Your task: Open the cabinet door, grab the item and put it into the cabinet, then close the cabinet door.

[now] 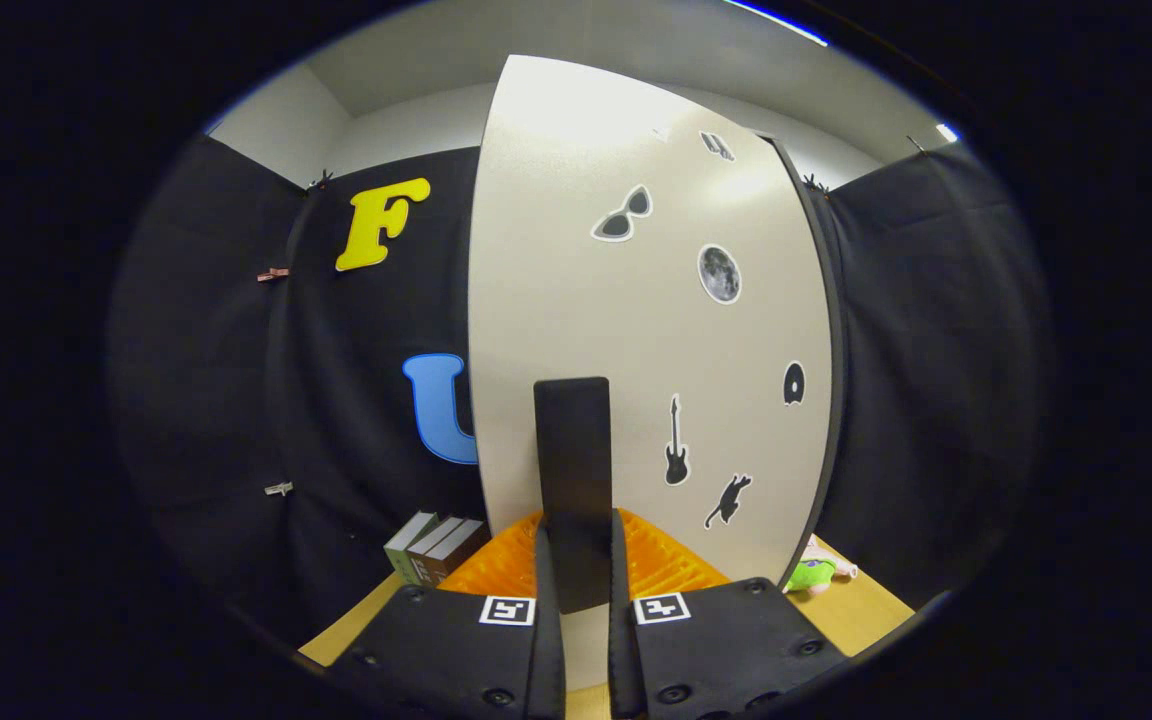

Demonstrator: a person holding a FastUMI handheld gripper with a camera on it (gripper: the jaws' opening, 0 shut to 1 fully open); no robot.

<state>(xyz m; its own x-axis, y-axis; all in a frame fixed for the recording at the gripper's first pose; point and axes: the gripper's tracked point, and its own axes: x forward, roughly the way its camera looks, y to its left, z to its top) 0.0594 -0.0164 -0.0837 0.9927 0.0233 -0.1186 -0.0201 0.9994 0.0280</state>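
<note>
The cabinet door point(636, 330) stands straight ahead, pale with several small stickers on it. Its black upright handle point(573, 450) runs down between my fingers. My gripper point(578, 528) is shut on the handle's lower part, with one finger pressing on each side. A dark strip runs along the door's right edge; whether the door is ajar I cannot tell. A green and pink soft toy point(813, 572) lies on the wooden tabletop point(861, 605), low and to the right of the door.
A few books point(436, 548) stand side by side on the tabletop, left of the cabinet and against the booth's black cloth wall point(356, 400). The cloth wall also closes off the right side, close behind the toy.
</note>
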